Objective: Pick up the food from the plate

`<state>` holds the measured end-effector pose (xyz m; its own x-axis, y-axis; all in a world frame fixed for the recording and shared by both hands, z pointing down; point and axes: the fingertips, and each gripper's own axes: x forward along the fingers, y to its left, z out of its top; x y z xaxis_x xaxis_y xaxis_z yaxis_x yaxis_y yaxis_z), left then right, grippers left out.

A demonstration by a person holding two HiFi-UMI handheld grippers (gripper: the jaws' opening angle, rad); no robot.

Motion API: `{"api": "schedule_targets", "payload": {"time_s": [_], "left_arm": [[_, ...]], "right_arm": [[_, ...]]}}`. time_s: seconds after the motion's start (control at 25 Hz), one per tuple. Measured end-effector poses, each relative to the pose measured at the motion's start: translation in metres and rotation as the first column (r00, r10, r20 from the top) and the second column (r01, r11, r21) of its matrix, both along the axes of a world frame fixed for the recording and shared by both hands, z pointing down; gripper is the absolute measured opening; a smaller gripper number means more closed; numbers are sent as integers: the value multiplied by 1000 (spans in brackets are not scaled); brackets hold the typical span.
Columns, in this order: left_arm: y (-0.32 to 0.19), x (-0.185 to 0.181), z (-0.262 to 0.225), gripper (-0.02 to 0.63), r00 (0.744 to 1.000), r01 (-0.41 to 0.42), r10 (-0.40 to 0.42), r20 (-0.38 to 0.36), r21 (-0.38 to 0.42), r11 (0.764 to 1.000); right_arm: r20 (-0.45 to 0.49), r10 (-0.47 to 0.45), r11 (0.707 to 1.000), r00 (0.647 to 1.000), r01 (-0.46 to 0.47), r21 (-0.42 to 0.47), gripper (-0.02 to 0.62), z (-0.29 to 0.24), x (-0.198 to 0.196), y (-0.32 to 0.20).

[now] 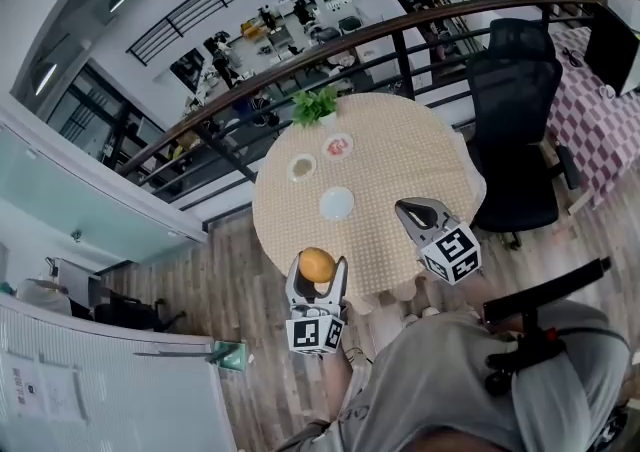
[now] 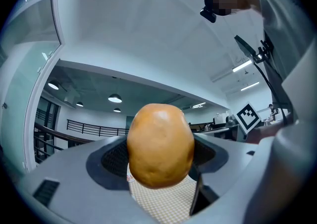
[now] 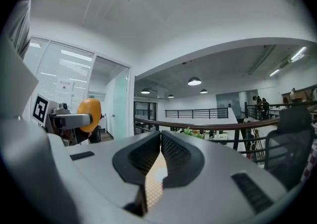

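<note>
Over the near edge of the round, beige-checked cloth worktop (image 1: 400, 155), the left claw (image 1: 318, 275) was clenched on a smooth orange-brown bun-like food (image 2: 160, 144), held clear of the cloth, so the pickup looked done. Beside it, the right claw (image 3: 159, 141) was closed and empty. Farther on lay a bare round white plate (image 1: 337, 203). Beyond it, a cream-centred small dish (image 1: 302, 167) and a small dish with reddish food (image 1: 339, 146) remained possible next picks.
</note>
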<state>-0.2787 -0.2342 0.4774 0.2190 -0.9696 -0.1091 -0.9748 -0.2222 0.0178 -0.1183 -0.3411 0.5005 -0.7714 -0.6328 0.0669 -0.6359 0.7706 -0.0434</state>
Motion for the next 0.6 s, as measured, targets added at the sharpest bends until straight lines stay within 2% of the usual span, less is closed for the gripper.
{"api": "schedule_targets", "payload": {"time_s": [0.6], "left_arm": [[-5,5,-3,368,999,-14,14,-39,4,1000]], "right_arm": [[-12,-29,1000,1000,29,-2,17,2,-6,1]]}}
